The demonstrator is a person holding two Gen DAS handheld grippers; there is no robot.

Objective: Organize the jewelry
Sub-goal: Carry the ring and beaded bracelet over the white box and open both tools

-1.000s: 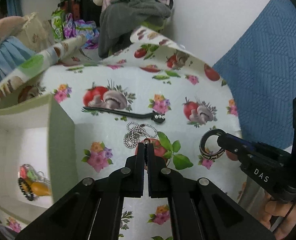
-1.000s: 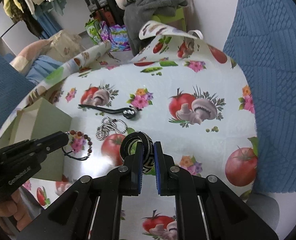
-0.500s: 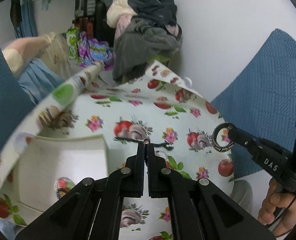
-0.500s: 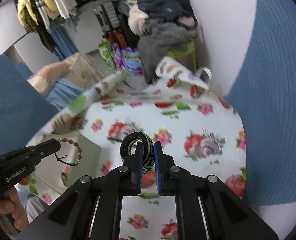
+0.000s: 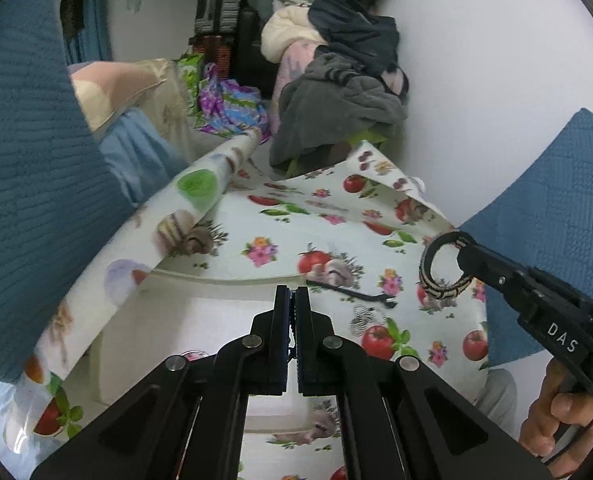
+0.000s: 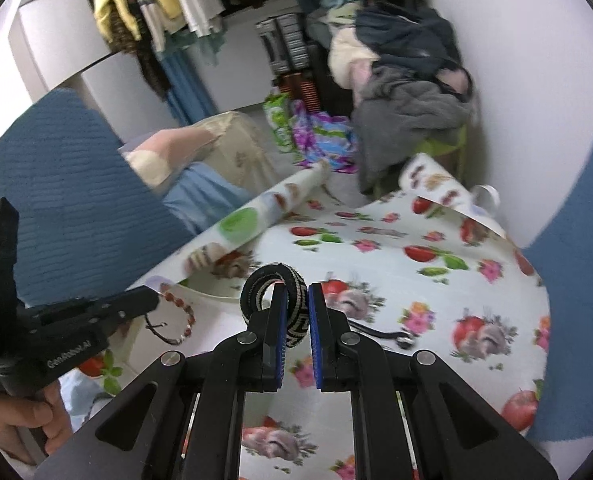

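The box (image 5: 184, 320) sits on the counter (image 5: 336, 216) at its left side. To its right on the counter lie the hair clip (image 5: 352, 293) and, nearer, the ball chain (image 5: 362, 314). Behind the counter a clothes pile (image 5: 336, 92) stands against the wall (image 5: 476, 80)

light: soft, even, indoor | shadows: faint | blur: right-wrist view smeared | edges: strong fisheye bending, black corner vignette

We see a round table covered with a glossy white oilcloth (image 5: 280, 236) printed with tomatoes, mushrooms and flowers. On it rest a pale open-topped box (image 5: 184, 320) at the left, a thin black strap (image 5: 348, 290) and a coiled silver ball-chain (image 5: 362, 314) just beside it.
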